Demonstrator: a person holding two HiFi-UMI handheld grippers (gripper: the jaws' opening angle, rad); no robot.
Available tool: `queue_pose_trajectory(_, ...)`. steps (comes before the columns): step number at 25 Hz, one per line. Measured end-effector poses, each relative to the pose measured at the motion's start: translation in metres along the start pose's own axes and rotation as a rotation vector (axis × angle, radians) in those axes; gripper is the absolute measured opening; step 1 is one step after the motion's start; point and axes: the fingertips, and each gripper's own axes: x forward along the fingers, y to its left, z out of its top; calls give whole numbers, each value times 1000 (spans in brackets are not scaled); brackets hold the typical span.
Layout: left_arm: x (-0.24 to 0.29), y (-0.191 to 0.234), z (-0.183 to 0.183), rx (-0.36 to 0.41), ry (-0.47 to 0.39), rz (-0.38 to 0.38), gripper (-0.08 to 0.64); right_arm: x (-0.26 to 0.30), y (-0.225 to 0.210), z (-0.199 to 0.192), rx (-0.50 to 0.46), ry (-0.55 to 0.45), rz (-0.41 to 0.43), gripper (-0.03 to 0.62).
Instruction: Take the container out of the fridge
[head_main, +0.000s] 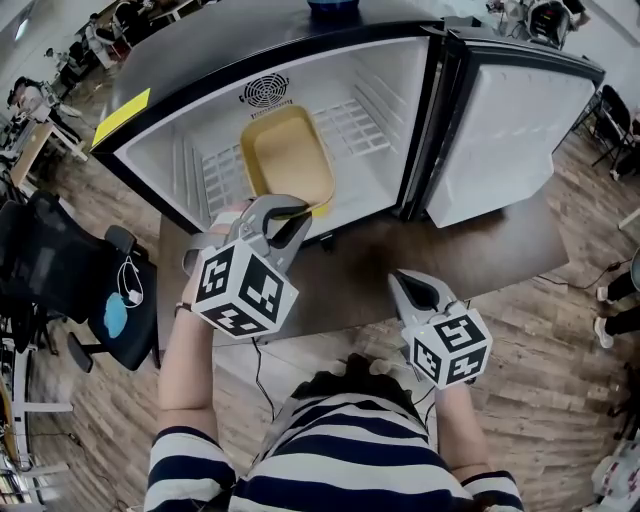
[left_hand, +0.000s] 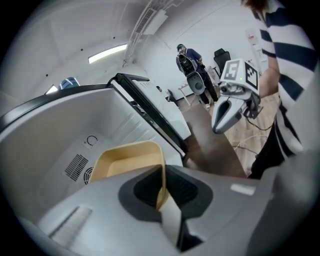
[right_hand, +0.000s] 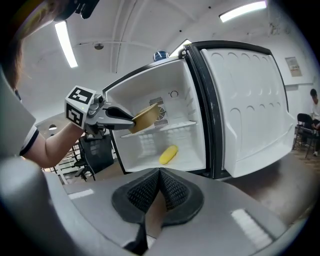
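While your left gripper (head_main: 290, 215) pinches the near rim of the tan container (head_main: 290, 160), that container sits inside the open fridge (head_main: 400, 90), over the wire shelf (head_main: 350, 125) and tilted. I cannot tell whether its bottom touches the shelf. The left gripper view shows both jaws pressed on the thin rim, one on each side of it.

Your right gripper (head_main: 405, 283) hangs over the dark table (head_main: 500, 250) in front of the fridge, well apart from the container. Its jaws are together with nothing between them.

Around the container, count these:
- One fridge door (head_main: 510, 130), swung wide to your right and out of the opening.
- One wire shelf, running across the fridge under the container.
- One long yellow thing (right_hand: 168, 154) lying on the fridge floor below the shelf. It shows only in the right gripper view and is too small to name.
- One round fan vent (head_main: 265, 92) in the back wall, behind the container.
- One blue thing (head_main: 333, 8) on the fridge top, and one yellow label (head_main: 120, 117) near its left corner.
- One black office chair (head_main: 60, 260) just beside the table on your left.

Nothing stands between the container and the front edge of the fridge except your own left gripper. The table in front of the opening lies bare under both grippers.
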Motion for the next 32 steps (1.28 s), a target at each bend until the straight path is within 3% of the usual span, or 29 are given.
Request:
queue_pose_trajectory(15,-29,-65,7,9,15,-48,0,-16,-1,8,-5,-34,-28,-6)
queue_pose_trajectory(32,-15,-144,-21,-121,54,-217,0,-11,-10,3,-33,-17,-64,-6)
